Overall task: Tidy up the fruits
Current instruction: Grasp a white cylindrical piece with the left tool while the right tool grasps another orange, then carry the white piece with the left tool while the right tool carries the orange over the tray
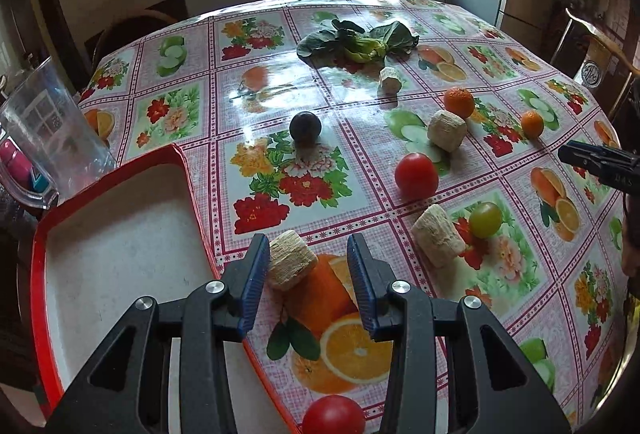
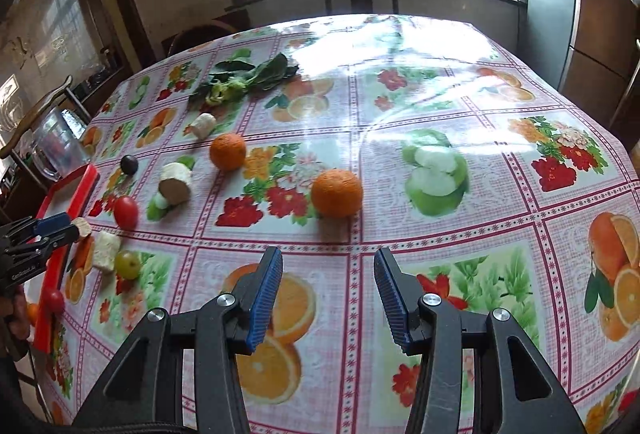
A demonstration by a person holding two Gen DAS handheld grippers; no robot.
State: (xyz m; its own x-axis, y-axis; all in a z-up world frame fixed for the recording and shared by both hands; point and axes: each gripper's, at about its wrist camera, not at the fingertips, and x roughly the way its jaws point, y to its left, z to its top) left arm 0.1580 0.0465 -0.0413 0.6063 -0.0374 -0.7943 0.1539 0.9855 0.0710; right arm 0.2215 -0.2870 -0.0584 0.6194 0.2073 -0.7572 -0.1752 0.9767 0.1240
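Fruit lies scattered on the floral tablecloth [image 1: 360,106]: in the left wrist view the left gripper [image 1: 308,274], parted and empty, hovers beside the red tray [image 1: 40,294], while in the right wrist view the right gripper [image 2: 328,290], also parted and empty, points at the nearest orange [image 2: 337,193] just ahead.

scattered oranges [image 2: 336,193], tomatoes [image 1: 416,175] on tablecloth
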